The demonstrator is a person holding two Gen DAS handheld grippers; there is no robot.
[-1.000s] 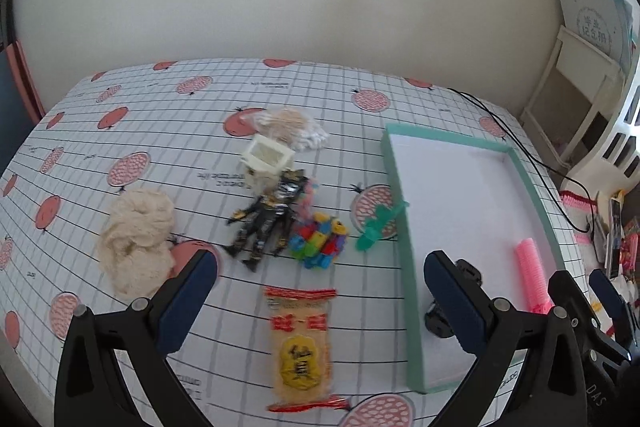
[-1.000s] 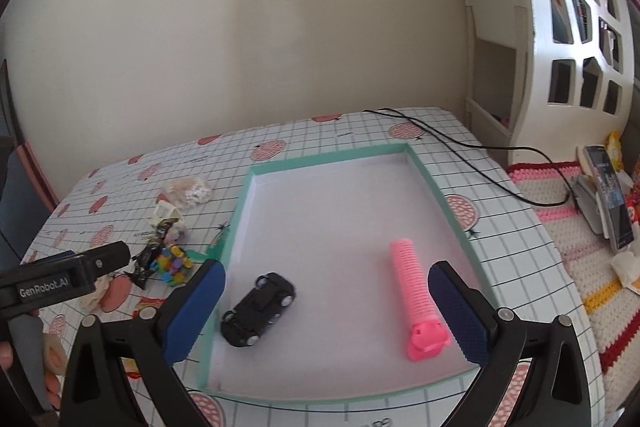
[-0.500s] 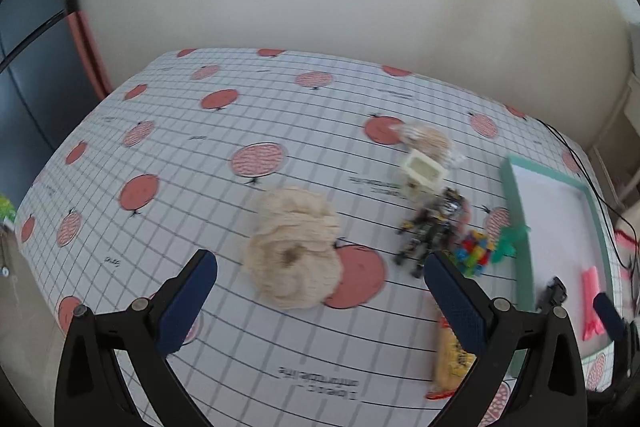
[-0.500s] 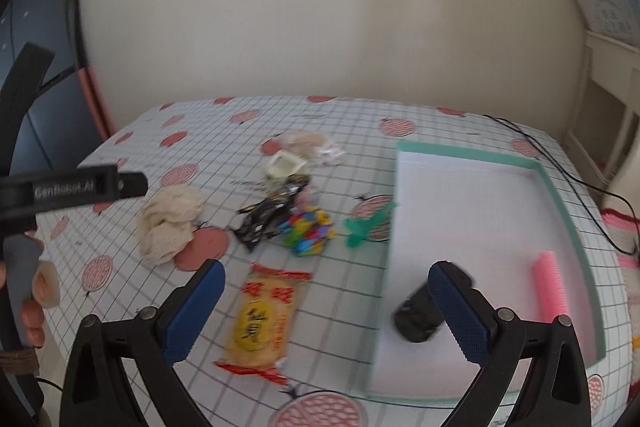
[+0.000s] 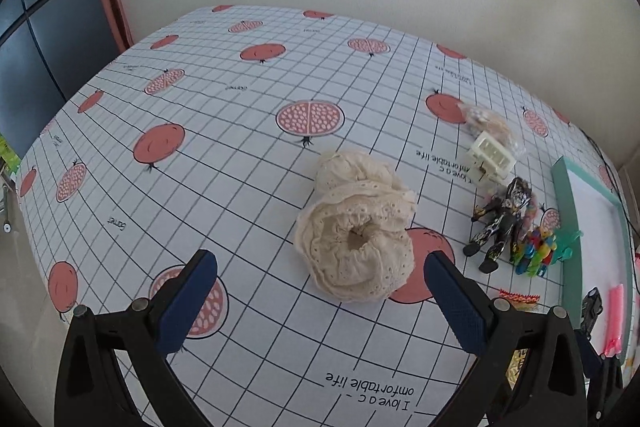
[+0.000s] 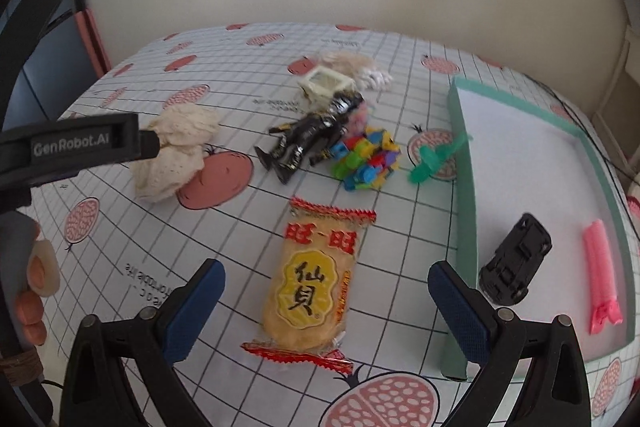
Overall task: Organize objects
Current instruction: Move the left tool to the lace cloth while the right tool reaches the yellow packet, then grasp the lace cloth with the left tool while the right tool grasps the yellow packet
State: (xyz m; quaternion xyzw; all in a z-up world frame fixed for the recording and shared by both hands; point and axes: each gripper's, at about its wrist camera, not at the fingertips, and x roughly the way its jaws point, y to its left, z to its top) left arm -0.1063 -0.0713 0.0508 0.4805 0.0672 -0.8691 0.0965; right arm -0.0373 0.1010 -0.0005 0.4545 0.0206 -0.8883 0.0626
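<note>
We held both grippers with fingers spread and empty: the left gripper (image 5: 320, 303) over the lace cloth (image 5: 356, 227), the right gripper (image 6: 326, 307) over the snack packet (image 6: 316, 279) beside the tray (image 6: 466, 227), where the toy car (image 6: 516, 263) and pink roller (image 6: 600, 271) lay. We judged the loose cloth might slip or snag the figure (image 6: 308, 139). The packet read 仙貝; the tablecloth (image 5: 224, 147) "I love a comfortable life"; the left tool "GenRobot.AI".

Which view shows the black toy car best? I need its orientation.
Right wrist view: the black toy car lies whole inside the teal tray. In the left wrist view it is a small sliver at the frame's edge.
</note>
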